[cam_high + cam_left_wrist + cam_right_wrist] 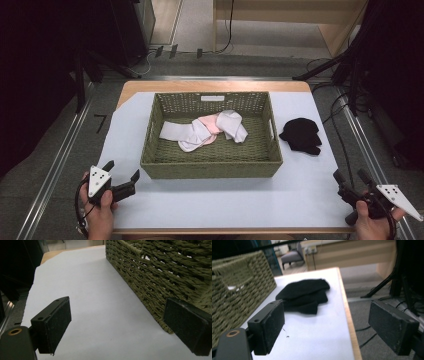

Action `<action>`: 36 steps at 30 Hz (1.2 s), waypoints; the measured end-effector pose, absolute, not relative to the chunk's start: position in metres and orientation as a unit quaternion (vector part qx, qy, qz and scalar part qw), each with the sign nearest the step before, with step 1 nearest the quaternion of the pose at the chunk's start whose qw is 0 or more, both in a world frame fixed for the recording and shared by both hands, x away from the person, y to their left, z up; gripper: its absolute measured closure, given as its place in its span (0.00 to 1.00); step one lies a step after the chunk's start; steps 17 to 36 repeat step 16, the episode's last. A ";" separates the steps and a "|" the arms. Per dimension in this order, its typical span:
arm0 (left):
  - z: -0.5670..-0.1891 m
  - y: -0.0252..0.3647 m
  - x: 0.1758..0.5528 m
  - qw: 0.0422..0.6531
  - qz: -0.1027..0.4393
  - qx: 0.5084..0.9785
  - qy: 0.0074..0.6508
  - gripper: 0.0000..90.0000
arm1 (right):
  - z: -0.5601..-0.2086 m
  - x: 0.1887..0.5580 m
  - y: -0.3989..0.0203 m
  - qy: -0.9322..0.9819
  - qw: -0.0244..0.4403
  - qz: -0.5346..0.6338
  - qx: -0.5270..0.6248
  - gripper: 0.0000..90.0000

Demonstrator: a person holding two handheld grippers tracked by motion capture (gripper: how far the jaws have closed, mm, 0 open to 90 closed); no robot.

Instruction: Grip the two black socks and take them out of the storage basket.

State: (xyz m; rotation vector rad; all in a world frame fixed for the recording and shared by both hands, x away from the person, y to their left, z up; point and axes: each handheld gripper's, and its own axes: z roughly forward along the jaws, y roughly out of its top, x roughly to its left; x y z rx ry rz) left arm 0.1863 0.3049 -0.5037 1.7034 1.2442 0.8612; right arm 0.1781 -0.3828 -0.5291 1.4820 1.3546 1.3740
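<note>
A woven olive basket (210,165) stands in the middle of the table, and its wall (162,272) rises close to the right of my left gripper. Inside lie white socks (231,125) and a pink sock (210,124), loosely overlapping. A pile of black socks (301,135) lies on the table just right of the basket, and it sits ahead of my right gripper (332,325) as a dark heap (304,293). My left gripper (122,170) is open near the basket's front left corner with nothing between its pads (55,325). My right gripper (351,175) is open and empty at the table's front right corner.
A white sheet (225,200) covers the wooden table, whose right edge (348,315) runs under the right gripper. Cables and dark stands (350,75) crowd the floor to the right. Metal rails (60,160) run along the floor on the left.
</note>
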 end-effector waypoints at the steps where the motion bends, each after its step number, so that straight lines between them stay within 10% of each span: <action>1: -0.504 0.305 0.186 0.419 0.343 0.679 0.496 0.10 | -0.529 0.178 -0.383 0.522 0.347 0.530 0.571 0.18; 36: -0.504 0.305 0.186 0.418 0.343 0.680 0.495 0.10 | -0.529 0.182 -0.368 0.593 0.329 0.481 0.556 0.21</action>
